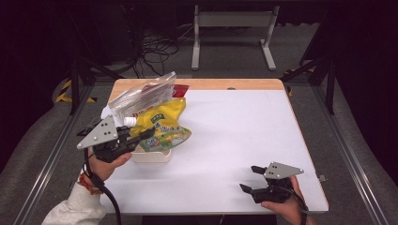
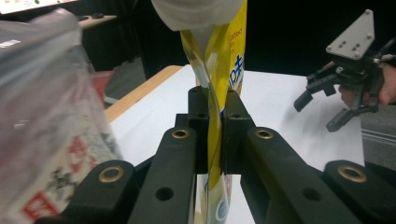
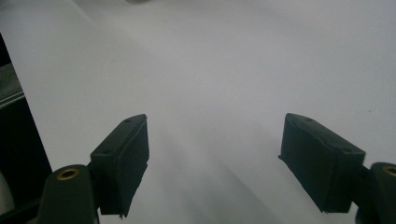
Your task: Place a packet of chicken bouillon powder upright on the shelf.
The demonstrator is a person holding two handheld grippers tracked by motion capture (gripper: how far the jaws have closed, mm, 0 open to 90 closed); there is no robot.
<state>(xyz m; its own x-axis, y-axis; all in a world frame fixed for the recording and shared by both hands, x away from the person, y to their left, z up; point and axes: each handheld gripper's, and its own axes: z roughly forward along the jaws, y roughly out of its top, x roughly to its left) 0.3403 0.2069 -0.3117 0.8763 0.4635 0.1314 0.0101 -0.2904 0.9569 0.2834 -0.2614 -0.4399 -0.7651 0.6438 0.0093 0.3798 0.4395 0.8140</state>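
Item: yellow pouch (image 1: 162, 124), far left of the bench (image 1: 234, 140) above the white tray (image 1: 151, 156), long axis slanting up-right, clamped edgewise in your left tool (image 1: 145, 136); your right tool (image 1: 251, 179) stood open, empty, near right.

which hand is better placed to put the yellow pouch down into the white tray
Left, probably. The left claw is already shut on the yellow pouch right above the white tray; the right claw is open, far across the table.
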